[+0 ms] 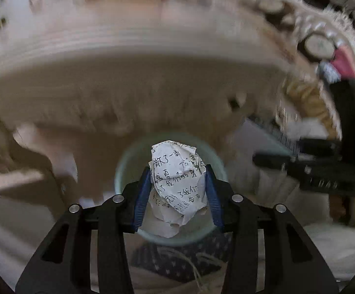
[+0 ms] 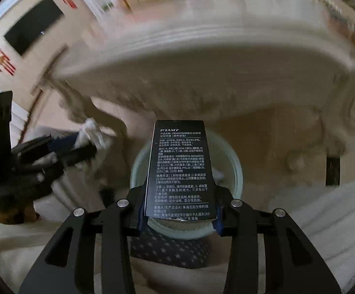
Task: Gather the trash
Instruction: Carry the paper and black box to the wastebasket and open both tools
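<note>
While the round pale-green plastic bin (image 2: 236, 171) waits below both loads, my right gripper (image 2: 181, 210) clamps a black printed carton (image 2: 178, 169), my left gripper (image 1: 177, 191) a crumpled written paper ball (image 1: 177, 183) at twelve o'clock; neither is dropped yet.

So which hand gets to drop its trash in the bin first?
Probably either; it's close. The left tongs hold the crumpled white written-on paper and the right tongs the black printed box, each over the pale green round bin.
</note>
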